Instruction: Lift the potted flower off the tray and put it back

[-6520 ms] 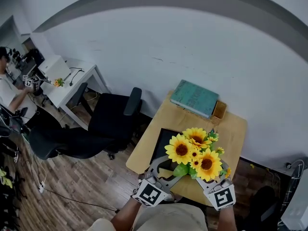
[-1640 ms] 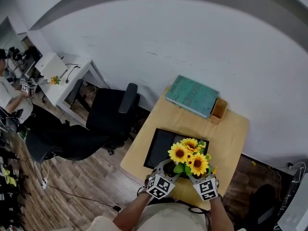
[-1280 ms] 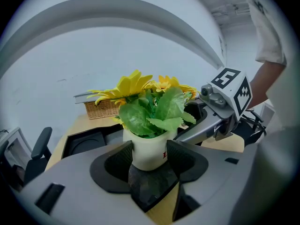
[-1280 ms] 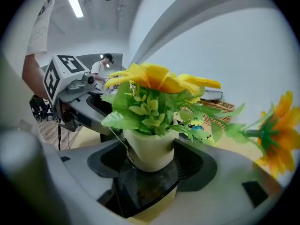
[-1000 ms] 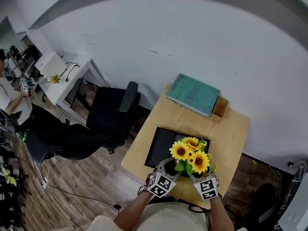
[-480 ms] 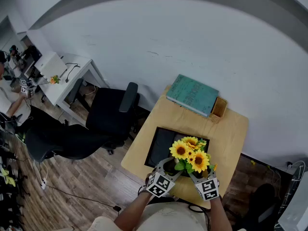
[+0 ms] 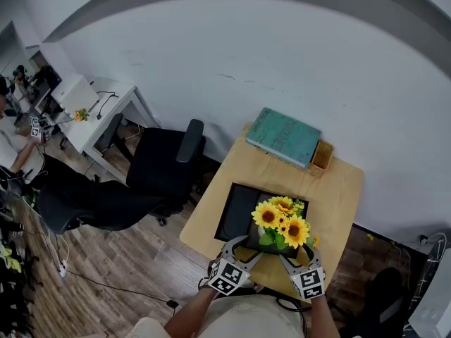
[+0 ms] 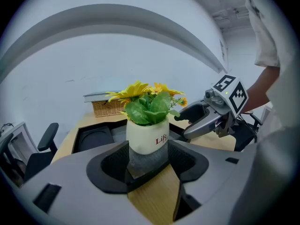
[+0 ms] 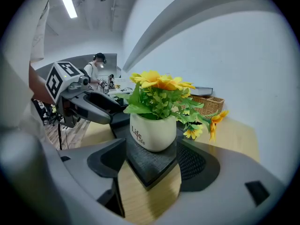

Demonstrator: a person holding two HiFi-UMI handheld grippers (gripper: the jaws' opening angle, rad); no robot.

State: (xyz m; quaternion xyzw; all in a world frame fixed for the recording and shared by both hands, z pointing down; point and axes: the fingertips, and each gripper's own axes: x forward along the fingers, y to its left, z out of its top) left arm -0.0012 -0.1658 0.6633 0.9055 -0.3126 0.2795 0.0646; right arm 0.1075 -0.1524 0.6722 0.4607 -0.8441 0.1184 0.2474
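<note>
Pot [image 8: 147,136] – white, rounded, "Life" printed on its side, holding yellow sunflowers [image 7: 282,220] over green leaves. It stands upright in the near right corner of the tray [image 7: 236,213]. Left gripper [image 8: 149,165] and right gripper [image 9: 152,165] both spread wide – pinching nothing, pot just beyond the tips.

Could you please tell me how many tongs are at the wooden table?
2. The left tongs are open at the potted flower's left, and the right tongs are open at its right. None looks hidden there.
</note>
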